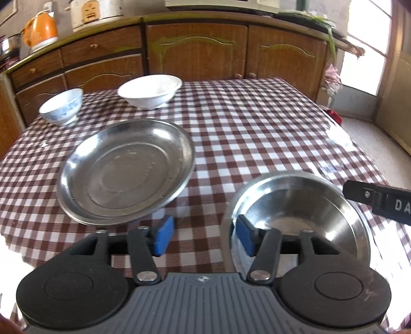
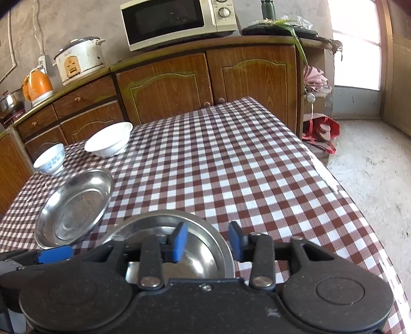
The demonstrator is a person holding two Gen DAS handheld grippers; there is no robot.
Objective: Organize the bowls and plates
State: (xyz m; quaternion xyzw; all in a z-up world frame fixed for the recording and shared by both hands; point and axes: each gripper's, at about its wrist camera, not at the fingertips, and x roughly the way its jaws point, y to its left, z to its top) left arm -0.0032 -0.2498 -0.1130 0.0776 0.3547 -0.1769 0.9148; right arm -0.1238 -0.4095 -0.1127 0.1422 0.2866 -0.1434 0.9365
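On the checked tablecloth (image 1: 257, 123) lie a wide steel plate (image 1: 125, 169) (image 2: 74, 208), a steel bowl (image 1: 303, 213) (image 2: 195, 241) at the near edge, a white bowl (image 1: 150, 90) (image 2: 109, 138) and a small blue-patterned bowl (image 1: 61, 106) (image 2: 49, 158) at the far left. My left gripper (image 1: 203, 237) is open, its right pad at the steel bowl's left rim. My right gripper (image 2: 208, 242) is open, astride the steel bowl's right rim, one pad inside and one outside. The right gripper also shows in the left wrist view (image 1: 377, 200).
Wooden cabinets (image 2: 164, 87) stand behind the table with a rice cooker (image 2: 79, 59), an orange kettle (image 2: 38, 84) and a microwave (image 2: 177, 20) on top. A red bag (image 2: 323, 131) lies on the floor right of the table.
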